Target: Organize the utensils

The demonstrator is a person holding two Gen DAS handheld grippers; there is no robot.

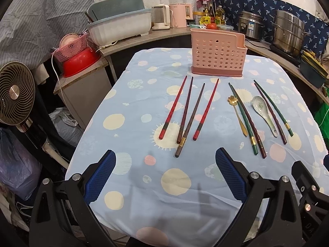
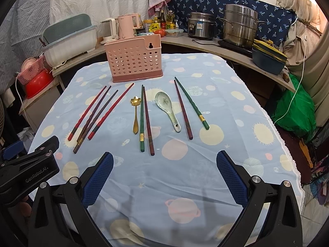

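A pink perforated utensil holder (image 1: pixel 218 56) (image 2: pixel 134 58) stands upright at the far side of the table. In front of it lie several chopsticks: red and dark ones on the left (image 1: pixel 206 109) (image 2: pixel 93 116), green and maroon ones on the right (image 1: pixel 273 108) (image 2: pixel 191 103). A gold flower spoon (image 1: pixel 238 115) (image 2: pixel 135 114) and a white ceramic spoon (image 1: pixel 264 112) (image 2: pixel 167 109) lie among them. My left gripper (image 1: pixel 165 158) and right gripper (image 2: pixel 164 160) are both open and empty, above the near part of the table.
The table has a blue cloth with planet prints (image 1: pixel 156 185) (image 2: pixel 226 113). A curved counter behind carries kettles (image 1: pixel 161 17), a dish rack (image 1: pixel 119 25), steel pots (image 2: pixel 239 23) and bottles. A fan (image 1: pixel 15 94) and a red bowl (image 1: pixel 80 61) stand to the left.
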